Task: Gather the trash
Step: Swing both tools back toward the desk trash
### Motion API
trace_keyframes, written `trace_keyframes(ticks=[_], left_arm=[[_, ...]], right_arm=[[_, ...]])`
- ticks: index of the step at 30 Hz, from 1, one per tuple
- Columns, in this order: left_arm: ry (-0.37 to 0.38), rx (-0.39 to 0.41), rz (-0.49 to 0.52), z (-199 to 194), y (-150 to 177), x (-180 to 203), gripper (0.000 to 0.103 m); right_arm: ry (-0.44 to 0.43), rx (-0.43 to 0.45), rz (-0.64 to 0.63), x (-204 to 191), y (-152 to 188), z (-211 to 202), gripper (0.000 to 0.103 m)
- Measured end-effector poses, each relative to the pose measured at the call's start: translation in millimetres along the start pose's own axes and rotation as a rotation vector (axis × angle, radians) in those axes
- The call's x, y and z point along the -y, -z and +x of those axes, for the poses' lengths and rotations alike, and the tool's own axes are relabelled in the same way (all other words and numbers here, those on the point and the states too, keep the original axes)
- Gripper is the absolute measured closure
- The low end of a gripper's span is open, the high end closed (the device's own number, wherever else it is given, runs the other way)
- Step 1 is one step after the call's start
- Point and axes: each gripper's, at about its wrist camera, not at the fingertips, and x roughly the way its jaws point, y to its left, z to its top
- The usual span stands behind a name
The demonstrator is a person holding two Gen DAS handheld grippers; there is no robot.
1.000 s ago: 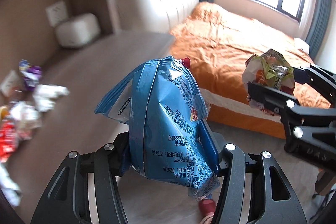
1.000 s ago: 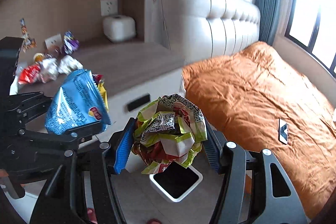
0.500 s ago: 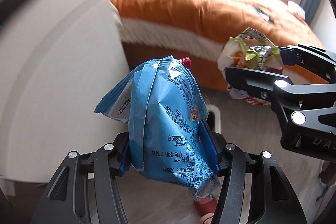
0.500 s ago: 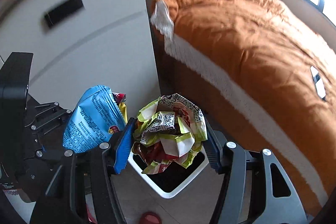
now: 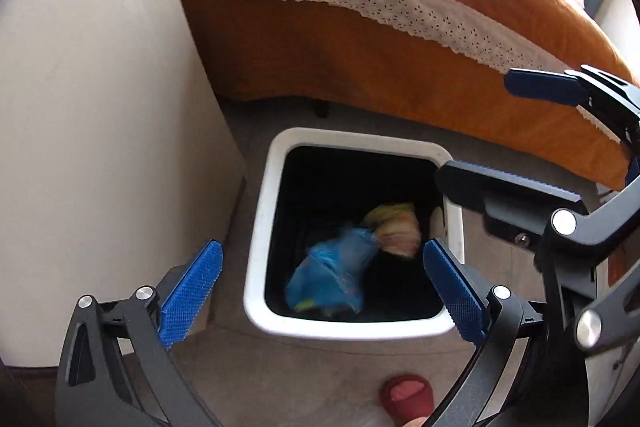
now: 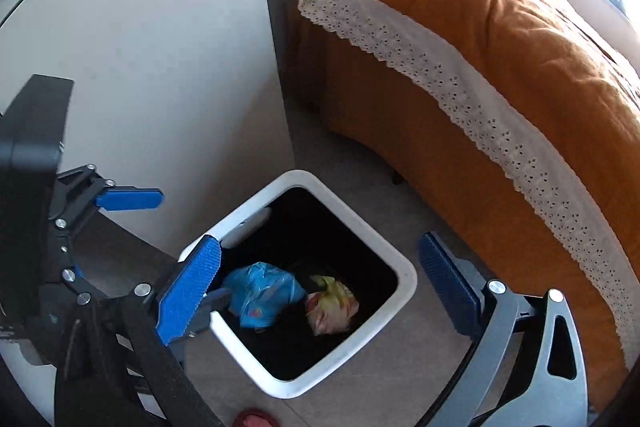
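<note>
A white square trash bin (image 5: 260,235) (image 6: 404,279) with a black inside stands on the floor between the cabinet and the bed. Inside it are a blue snack bag (image 5: 328,275) (image 6: 260,293) and a crumpled yellow-green wrapper (image 5: 396,229) (image 6: 330,303), both motion-blurred. My left gripper (image 5: 320,291) is open and empty above the bin; it also shows in the right wrist view (image 6: 132,243). My right gripper (image 6: 320,291) is open and empty above the bin; it also shows in the left wrist view (image 5: 492,131).
A white cabinet side (image 5: 100,107) (image 6: 160,67) stands left of the bin. A bed with an orange cover and white lace trim (image 5: 400,27) (image 6: 480,67) runs along the right. A red slipper (image 5: 406,401) (image 6: 254,419) is on the floor near the bin.
Both grippers have opened over the bin. The blue bag and the yellow-green wrapper have left the jaws and dropped into it. Both views have tilted further down.
</note>
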Motion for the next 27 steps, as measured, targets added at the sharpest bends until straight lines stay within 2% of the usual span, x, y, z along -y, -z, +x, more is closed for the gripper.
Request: trace_keyframes(ticks=[4,7,13,18,22,24,27], left_arm=[[-0.004,0.015,-0.016,-22,-4,-3,0.004],[-0.022,0.032,-0.033,-42,-17,-9,0.004],[-0.037,0.086,-0.097,-120,-42,-14,0.004],[-0.094,0.15,-0.116,-206,-61,-19,0.004],[-0.121,0.232,-0.202,-298,-78,-31,0.004],[-0.171,0.267,-0.228,-338,-81,-37,0.004],[-0.289,0.309,-0.269,-399,-81,-47,0.004]], right_arm=[[-0.002,0.017,0.01,6,-11,-12,0.004],[-0.003,0.047,0.013,8,-24,-37,0.004],[0.014,0.128,-0.016,1,-68,-107,0.004],[0.009,0.241,-0.024,-11,-117,-197,0.004],[-0.004,0.334,-0.062,-30,-152,-266,0.004],[-0.028,0.387,-0.083,-43,-169,-300,0.004],[-0.079,0.448,-0.114,-62,-187,-341,0.004]])
